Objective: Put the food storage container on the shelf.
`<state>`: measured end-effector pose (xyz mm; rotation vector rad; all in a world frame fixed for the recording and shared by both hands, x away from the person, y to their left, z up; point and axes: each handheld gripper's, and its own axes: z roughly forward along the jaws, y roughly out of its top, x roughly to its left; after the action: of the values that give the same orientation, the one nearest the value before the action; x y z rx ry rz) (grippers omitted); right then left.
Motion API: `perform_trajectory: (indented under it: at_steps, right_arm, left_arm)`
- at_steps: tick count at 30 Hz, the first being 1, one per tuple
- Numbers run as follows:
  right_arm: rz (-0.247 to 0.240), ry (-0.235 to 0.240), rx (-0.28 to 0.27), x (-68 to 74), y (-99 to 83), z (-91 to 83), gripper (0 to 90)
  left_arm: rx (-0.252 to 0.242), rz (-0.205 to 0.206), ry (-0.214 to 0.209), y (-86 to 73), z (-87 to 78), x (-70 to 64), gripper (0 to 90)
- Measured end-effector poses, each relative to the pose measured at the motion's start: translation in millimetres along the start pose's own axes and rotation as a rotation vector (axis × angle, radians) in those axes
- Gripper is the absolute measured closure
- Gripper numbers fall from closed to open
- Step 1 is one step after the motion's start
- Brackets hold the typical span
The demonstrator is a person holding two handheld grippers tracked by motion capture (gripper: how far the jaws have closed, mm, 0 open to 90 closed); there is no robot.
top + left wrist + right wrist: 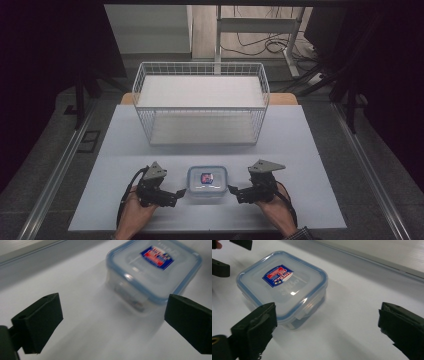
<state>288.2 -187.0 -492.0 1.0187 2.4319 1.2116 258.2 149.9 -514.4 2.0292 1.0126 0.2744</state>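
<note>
A small clear plastic box (207, 181) with a blue-rimmed lid and a red and blue label sits near the table's front edge. My left gripper (179, 194) stands open just left of it, jaws wide apart and empty. In the left gripper view the box (152, 275) lies ahead and to the right of the gripper (112, 325). My right gripper (232, 190) is open just right of the box. In the right gripper view the box (283, 286) lies ahead toward the left jaw of the gripper (327, 332), and the left gripper's fingertips (222, 267) show at the top left.
A white wire basket (201, 103) stands at the back middle of the pale table (300, 150). Metal rails run along both sides of the table. A desk frame and cables lie on the floor beyond.
</note>
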Motion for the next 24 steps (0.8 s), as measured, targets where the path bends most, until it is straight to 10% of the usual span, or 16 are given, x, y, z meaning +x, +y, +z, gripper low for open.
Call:
perform_trajectory:
  at_steps: [13,16,20,24]
  right_arm:
    - [0.068,0.156,0.126,6.9,36.1,26.6,0.1]
    - [0.100,0.127,0.137,-0.2,38.6,36.4,5.1]
    - [0.133,0.154,0.146,-5.1,32.4,42.7,7.8]
    - [0.151,0.202,0.190,-0.4,25.3,52.1,8.8]
  left_arm:
    - [0.016,-0.021,-0.049,39.4,30.0,2.2,3.1]
    - [0.036,-0.055,-0.071,35.6,41.1,8.1,5.0]
    - [0.041,-0.136,-0.179,30.5,48.1,12.0,4.0]
    - [0.078,-0.128,-0.282,26.4,51.3,3.1,8.7]
